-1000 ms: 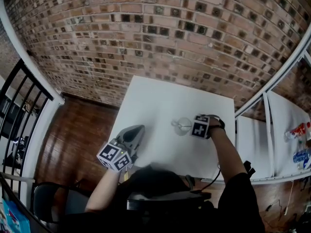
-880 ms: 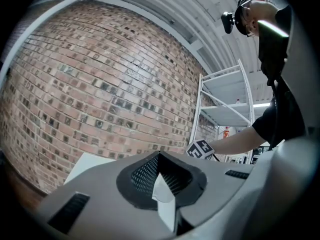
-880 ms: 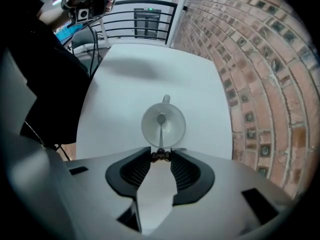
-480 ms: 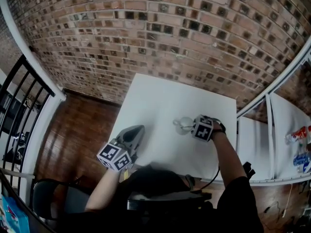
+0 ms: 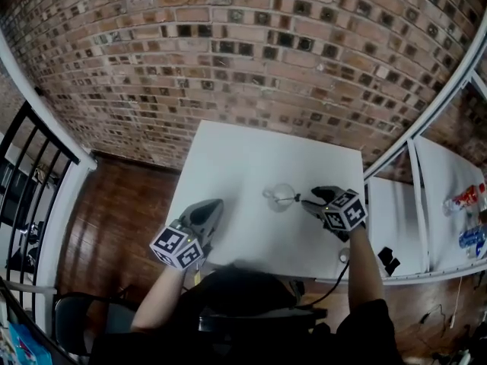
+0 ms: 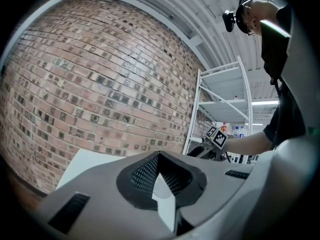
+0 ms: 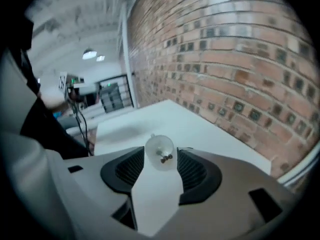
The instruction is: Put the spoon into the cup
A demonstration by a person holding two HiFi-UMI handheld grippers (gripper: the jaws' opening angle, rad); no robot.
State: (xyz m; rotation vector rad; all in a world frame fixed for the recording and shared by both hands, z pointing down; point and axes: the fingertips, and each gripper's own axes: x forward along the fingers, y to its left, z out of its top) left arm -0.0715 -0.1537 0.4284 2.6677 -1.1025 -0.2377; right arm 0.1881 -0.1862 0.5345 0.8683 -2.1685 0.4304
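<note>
On the white table [image 5: 243,158] stands a small clear cup [image 5: 280,197]. The spoon [image 5: 291,198] lies in it, its thin handle leaning out to the right. My right gripper [image 5: 313,201] hangs just right of the cup and is apart from it. In the right gripper view the cup [image 7: 160,156] and the dark spoon end [image 7: 165,158] show beyond the open jaws of that gripper [image 7: 161,154], and neither pad touches them. My left gripper [image 5: 213,206] rests near the table's front left, far from the cup. Its tips [image 6: 159,156] meet and hold nothing.
A brick wall runs behind the table. A white shelf unit [image 5: 449,226] stands to the right, with bottles [image 5: 464,200] on it and a small black object [image 5: 388,261] by its near corner. A black railing [image 5: 34,166] and wooden floor [image 5: 129,204] lie to the left.
My right gripper has drawn back to the right and up from the cup, rolling as it went. The spoon stays in the cup. The left gripper has not moved.
</note>
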